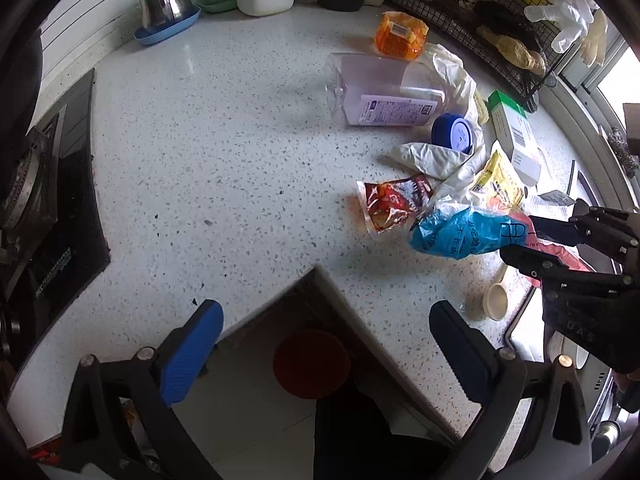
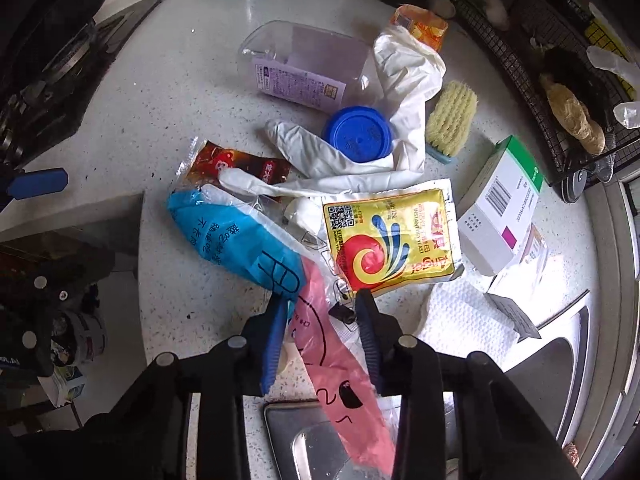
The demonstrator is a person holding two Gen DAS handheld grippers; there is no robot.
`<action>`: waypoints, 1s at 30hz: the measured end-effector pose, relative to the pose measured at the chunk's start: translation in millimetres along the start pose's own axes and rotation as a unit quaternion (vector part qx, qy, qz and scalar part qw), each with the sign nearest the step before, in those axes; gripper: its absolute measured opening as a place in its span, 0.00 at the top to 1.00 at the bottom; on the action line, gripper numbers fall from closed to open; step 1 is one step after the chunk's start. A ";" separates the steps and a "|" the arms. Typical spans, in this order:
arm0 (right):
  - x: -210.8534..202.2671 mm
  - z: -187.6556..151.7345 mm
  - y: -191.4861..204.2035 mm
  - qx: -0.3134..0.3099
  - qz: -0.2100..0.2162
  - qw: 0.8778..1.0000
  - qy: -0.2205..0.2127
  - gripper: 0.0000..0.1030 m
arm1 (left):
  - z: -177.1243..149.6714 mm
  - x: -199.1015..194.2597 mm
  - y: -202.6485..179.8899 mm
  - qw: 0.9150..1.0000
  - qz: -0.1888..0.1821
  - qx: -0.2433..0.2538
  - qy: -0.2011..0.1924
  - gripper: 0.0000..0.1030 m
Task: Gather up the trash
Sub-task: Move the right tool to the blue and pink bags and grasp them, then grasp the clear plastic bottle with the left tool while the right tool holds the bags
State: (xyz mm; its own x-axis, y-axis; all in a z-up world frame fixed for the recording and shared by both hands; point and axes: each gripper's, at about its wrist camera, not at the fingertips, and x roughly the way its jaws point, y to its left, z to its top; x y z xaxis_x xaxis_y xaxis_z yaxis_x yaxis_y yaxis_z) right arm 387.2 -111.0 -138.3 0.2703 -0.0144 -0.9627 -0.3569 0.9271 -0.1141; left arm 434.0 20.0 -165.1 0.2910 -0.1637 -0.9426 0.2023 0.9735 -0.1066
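Note:
A blue-and-pink plastic bag [image 2: 240, 236] lies on the speckled counter [image 1: 224, 128] among other trash. My right gripper [image 2: 321, 298] points down over it, jaws part-way apart, with the bag's pink strip between the pads; no firm pinch shows. Next to the bag lie a yellow yeast packet [image 2: 388, 240], a red sauce sachet [image 2: 240, 166], white gloves [image 2: 400, 92], a clear bottle [image 2: 308, 64] with a blue cap [image 2: 358, 132] and an orange wrapper [image 1: 398, 36]. My left gripper [image 1: 326, 308] hangs open and empty over the counter's inner corner.
A red bin [image 1: 312, 362] stands on the floor below the corner. A stove [image 1: 48, 208] is at the left, a wire rack [image 1: 480, 20] at the back right, a sink [image 2: 552, 364] at the right. A green-and-white box [image 2: 500, 204], a brush [image 2: 452, 120] and a spoon [image 1: 496, 300] lie nearby.

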 end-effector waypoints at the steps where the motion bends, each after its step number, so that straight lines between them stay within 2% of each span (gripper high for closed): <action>1: -11.0 -0.4 -4.4 0.006 0.000 1.000 -0.007 0.69 | 2.7 -4.4 -1.0 1.000 -0.005 0.002 -0.004 0.00; 5: -52.6 3.9 -22.1 0.020 -0.003 0.999 -0.044 0.70 | 22.4 -22.0 -5.9 0.999 -0.014 0.026 -0.029 0.00; 9: -75.3 8.8 -39.0 0.045 -0.018 0.996 -0.079 0.71 | 52.0 -30.3 -17.1 0.995 -0.005 0.082 -0.055 0.00; 14: -60.6 23.7 -53.7 0.132 -0.030 0.987 -0.086 0.71 | 103.3 -19.2 -29.5 0.983 0.008 0.171 -0.068 0.00; 18: -43.3 40.4 -54.8 0.189 -0.036 0.979 -0.075 0.72 | 141.6 4.1 -29.0 0.975 -0.020 0.218 -0.039 0.00; 20: -39.4 47.7 -58.0 0.211 -0.038 0.975 -0.068 0.72 | 154.7 19.7 -33.7 0.965 -0.045 0.259 -0.008 0.00; 23: -32.1 52.5 -59.6 0.229 -0.025 0.972 -0.053 0.72 | 168.4 42.8 -40.7 0.947 -0.044 0.317 0.012 0.00; 26: -18.3 60.1 -63.6 0.238 -0.015 0.970 -0.035 0.72 | 182.3 64.6 -44.3 0.939 -0.034 0.340 0.031 0.00; 30: -6.2 64.4 -68.5 0.257 -0.002 0.966 -0.032 0.72 | 192.9 82.2 -52.6 0.927 -0.068 0.367 0.049 0.00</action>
State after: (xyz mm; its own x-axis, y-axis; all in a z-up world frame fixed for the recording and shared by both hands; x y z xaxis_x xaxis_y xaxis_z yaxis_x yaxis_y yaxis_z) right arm 467.5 -150.3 -108.6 0.3309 -0.0112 -0.9436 0.1306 0.9909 0.0340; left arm 627.7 -75.4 -175.9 0.1372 -0.2266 -0.9643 0.8224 0.5686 -0.0166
